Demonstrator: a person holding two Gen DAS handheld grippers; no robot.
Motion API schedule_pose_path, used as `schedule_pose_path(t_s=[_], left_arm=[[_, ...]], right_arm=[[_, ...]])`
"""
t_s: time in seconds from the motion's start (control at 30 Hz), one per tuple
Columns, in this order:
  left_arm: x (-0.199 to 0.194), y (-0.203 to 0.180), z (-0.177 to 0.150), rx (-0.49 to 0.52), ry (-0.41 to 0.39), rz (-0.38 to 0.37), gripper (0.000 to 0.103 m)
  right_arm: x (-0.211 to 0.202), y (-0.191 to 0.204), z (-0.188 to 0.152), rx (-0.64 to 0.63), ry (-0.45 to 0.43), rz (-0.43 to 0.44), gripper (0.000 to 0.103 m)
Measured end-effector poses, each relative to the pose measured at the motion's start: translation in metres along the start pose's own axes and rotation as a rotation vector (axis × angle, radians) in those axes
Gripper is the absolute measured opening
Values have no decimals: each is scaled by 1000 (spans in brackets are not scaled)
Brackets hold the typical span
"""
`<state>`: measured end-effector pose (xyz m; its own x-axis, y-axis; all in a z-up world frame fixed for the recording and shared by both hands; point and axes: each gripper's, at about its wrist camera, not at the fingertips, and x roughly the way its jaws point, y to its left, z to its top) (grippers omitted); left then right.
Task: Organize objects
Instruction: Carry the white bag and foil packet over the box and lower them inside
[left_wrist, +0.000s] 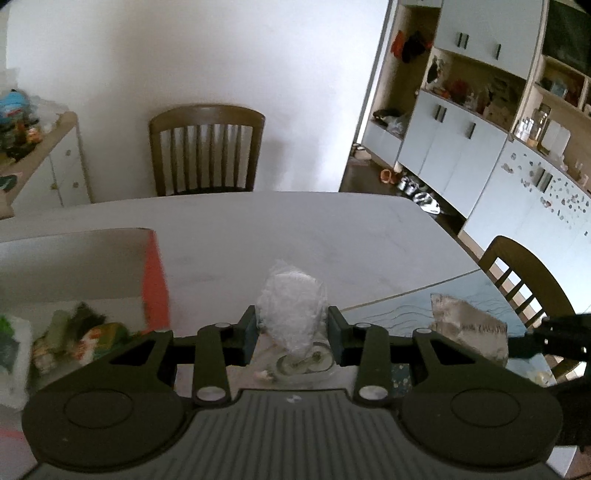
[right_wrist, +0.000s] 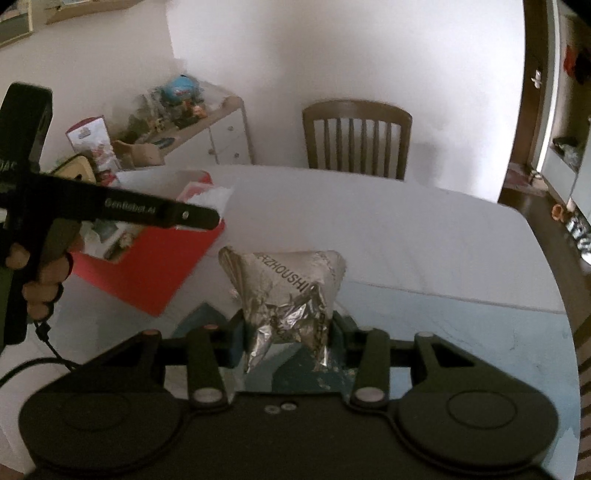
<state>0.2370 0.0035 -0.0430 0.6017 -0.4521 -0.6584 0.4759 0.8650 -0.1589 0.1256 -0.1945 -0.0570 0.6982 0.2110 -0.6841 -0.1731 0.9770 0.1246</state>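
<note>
Foil packet (right_wrist: 284, 295): clamped in right gripper (right_wrist: 286, 341), raised over table (right_wrist: 406, 236). Clear plastic bag (left_wrist: 291, 310): clamped in left gripper (left_wrist: 291, 332). Step judged: carrying both. Next: lower into red box (right_wrist: 147, 269), beside left gripper, then release.

Readable text, as I see it from the feeds:

On the silver foil packet (right_wrist: 284, 295), black capitals run sideways down the crinkled face. I make out "ZHOUSHI", with a further letter or two ahead of it that I can't settle. The left wrist view shows the same packet (left_wrist: 467, 328) with its print too blurred to read.

To the left of the packet, the side bar of the left gripper (right_wrist: 207, 218) carries pale lettering, "GenRobot.AI". The tall black housing above it shows a few letters at the frame edge, unreadable.

The box (right_wrist: 94, 142) on the sideboard has printed graphics; no words legible.
</note>
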Motion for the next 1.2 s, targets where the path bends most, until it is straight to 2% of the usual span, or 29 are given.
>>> schedule_pose_path(t_s=[0.4,0.63,0.97,1.2], left_arm=[[-60,56,-13,-60,-30,71,38],[-86,92,-21,-83,-50,123,38],[-96,144,-36,-118,-24,215,38],[-86,182,-24,-125,-24,273,38]], right_arm=[[4,60,49,-96,-24,75,43],[15,99,66,-142,-31,127,43],[50,146,85,-183,-13,151,43],[84,172,100,-216,1,134,44]])
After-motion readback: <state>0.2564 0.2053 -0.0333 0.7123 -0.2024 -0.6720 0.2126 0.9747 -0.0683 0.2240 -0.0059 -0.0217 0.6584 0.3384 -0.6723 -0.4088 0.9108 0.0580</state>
